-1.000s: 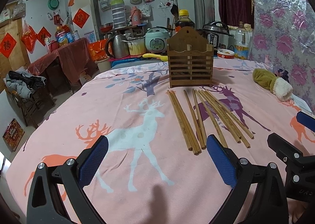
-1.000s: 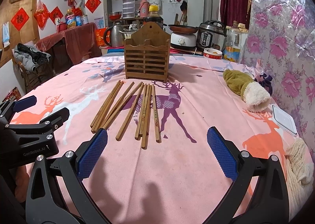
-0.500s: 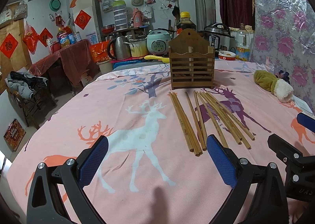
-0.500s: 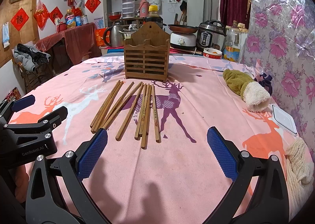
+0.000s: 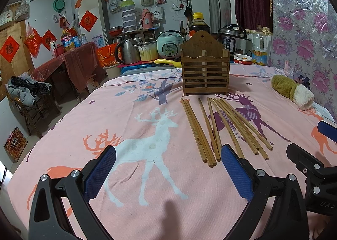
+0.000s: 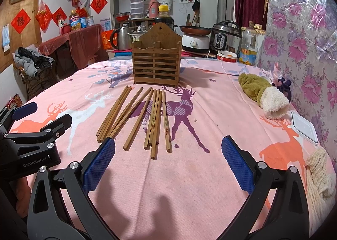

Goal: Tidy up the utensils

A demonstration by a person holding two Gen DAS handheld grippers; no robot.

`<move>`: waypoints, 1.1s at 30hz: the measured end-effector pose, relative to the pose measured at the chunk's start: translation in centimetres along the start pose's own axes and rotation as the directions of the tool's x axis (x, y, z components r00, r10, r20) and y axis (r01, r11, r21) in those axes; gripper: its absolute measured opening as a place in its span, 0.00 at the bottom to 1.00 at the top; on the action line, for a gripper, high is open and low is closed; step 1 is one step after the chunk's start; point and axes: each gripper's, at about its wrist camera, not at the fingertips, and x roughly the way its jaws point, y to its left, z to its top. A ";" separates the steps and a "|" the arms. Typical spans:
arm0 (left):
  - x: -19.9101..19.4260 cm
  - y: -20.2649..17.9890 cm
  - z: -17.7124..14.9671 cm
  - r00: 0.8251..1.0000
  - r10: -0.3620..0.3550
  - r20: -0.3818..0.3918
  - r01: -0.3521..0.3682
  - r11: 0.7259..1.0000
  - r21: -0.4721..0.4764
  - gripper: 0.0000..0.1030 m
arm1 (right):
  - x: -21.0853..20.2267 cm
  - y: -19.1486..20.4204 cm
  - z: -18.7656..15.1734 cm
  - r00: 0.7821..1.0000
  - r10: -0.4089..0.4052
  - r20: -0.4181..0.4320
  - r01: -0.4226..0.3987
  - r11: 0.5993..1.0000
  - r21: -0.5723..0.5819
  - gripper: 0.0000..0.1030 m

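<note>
Several wooden chopsticks (image 5: 219, 126) (image 6: 145, 117) lie side by side on the pink deer-print tablecloth (image 5: 126, 113). Behind them stands a slatted wooden utensil holder (image 5: 204, 71) (image 6: 157, 65), upright. My left gripper (image 5: 168, 168) hovers open near the front of the table, its right pad close to the near chopstick ends, holding nothing. My right gripper (image 6: 168, 162) is open too, just short of the chopstick ends, with nothing between its blue pads (image 6: 99, 164). Each view shows the other gripper at its side edge.
A green and white plush mitt (image 6: 263, 94) lies at the right, with a white lidded box (image 6: 304, 128) and a cream knitted cloth (image 6: 320, 176) nearer the edge. Kettle, rice cookers and bottles stand behind the table. A wall with floral covering runs along the right.
Almost nothing: the left wrist view has drifted slightly, so the holder and chopsticks sit a little further right. Both grippers stay open.
</note>
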 end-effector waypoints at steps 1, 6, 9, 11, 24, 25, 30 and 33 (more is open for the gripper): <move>0.0 0.0 0.0 1.000 0.000 0.000 0.000 1.000 0.000 0.95 | 0.0 0.0 0.0 1.000 0.000 0.000 0.000 1.000 0.000 0.94; 0.0 0.0 0.0 1.000 0.000 -0.001 0.000 1.000 0.000 0.95 | 0.0 0.0 0.0 1.000 0.000 -0.001 0.000 1.000 0.001 0.94; 0.0 0.0 0.0 1.000 0.000 0.001 0.000 1.000 0.000 0.95 | 0.0 0.0 0.0 1.000 0.000 -0.002 0.000 1.000 0.000 0.94; 0.0 0.0 0.0 1.000 0.000 0.000 0.000 1.000 0.000 0.95 | 0.0 -0.1 0.0 1.000 0.000 -0.002 0.000 1.000 0.001 0.94; 0.0 0.0 0.0 1.000 0.000 0.000 0.000 1.000 0.000 0.95 | 0.1 -0.1 0.0 1.000 0.001 -0.004 -0.001 1.000 0.001 0.94; 0.0 0.0 0.0 1.000 0.000 0.000 0.000 1.000 -0.001 0.95 | 0.1 -0.1 0.0 1.000 0.000 -0.005 0.000 1.000 0.002 0.94; 0.4 0.0 0.0 1.000 -0.017 -0.024 0.017 1.000 0.002 0.95 | 0.5 -0.1 -0.4 1.000 -0.001 -0.016 0.001 1.000 0.006 0.94; 1.3 0.2 0.0 0.998 -0.028 -0.063 0.027 1.000 -0.010 0.95 | 0.6 -0.1 -0.4 1.000 0.004 -0.023 -0.004 1.000 0.017 0.94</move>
